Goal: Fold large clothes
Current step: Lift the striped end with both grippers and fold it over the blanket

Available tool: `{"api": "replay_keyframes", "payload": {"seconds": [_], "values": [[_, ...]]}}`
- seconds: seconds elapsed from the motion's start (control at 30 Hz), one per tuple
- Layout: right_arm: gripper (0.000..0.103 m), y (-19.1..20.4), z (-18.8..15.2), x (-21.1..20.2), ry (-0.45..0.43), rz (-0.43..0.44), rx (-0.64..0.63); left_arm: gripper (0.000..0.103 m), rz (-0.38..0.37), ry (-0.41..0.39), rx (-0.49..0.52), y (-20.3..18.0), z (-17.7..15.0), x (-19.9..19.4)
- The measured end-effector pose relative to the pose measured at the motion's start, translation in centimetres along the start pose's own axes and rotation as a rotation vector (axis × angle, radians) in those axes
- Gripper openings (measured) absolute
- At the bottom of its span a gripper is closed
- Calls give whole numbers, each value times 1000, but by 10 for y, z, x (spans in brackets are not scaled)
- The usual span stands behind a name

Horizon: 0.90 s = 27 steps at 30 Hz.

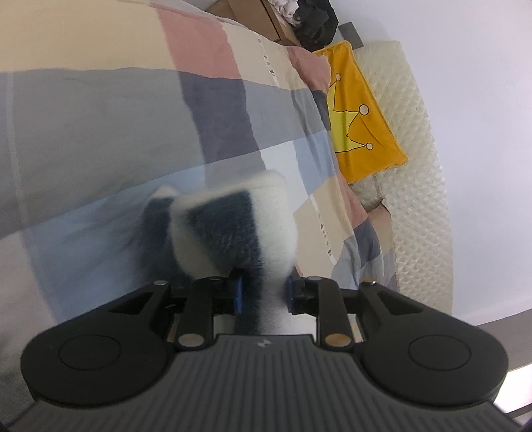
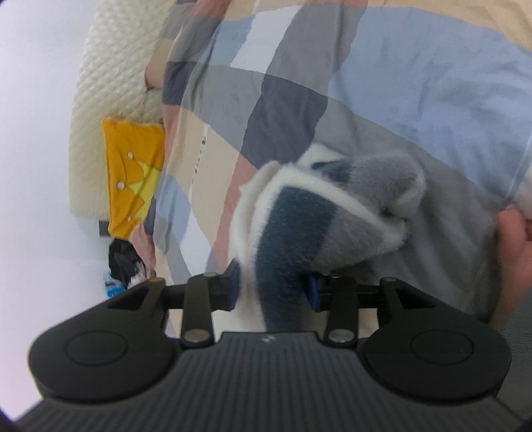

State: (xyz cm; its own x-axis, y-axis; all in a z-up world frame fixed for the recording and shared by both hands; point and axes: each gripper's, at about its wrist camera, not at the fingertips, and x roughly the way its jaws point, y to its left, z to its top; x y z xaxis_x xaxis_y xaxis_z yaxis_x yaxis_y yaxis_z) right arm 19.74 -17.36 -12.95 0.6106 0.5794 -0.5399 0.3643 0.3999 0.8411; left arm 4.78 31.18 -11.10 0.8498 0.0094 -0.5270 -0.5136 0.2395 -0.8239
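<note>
A fluffy garment with white, dark teal and grey stripes hangs above a checked bedspread. My left gripper is shut on one bunched part of it, blue pads pressed on the fleece. In the right wrist view my right gripper is shut on another bunched part of the same garment, which folds over itself in front of the jaws. The rest of the garment is out of view. Both views are blurred.
A yellow crown-print pillow lies by a cream quilted headboard. A cardboard box with dark clothes stands beyond the bed. A bare hand shows at the right edge of the right wrist view.
</note>
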Motion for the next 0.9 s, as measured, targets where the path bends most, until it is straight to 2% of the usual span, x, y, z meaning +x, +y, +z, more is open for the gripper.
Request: {"api": "replay_keyframes", "payload": {"seconds": [0.23,0.4,0.47,0.77,0.9], "values": [[54,19,20,23,-3,26,88,29,28,15,-1,-29,29,52],[63,26,33,45,-3,40,105,32,48,32,-3,-32,44,93],[65,28,39,55,-7,52,109,37,47,36,8,-31,49,107],[68,15,59,101,6,96,143,54,-21,96,55,-25,71,156],[68,12,66,119,10,115,147,60,-96,99,69,-16,79,169]]}}
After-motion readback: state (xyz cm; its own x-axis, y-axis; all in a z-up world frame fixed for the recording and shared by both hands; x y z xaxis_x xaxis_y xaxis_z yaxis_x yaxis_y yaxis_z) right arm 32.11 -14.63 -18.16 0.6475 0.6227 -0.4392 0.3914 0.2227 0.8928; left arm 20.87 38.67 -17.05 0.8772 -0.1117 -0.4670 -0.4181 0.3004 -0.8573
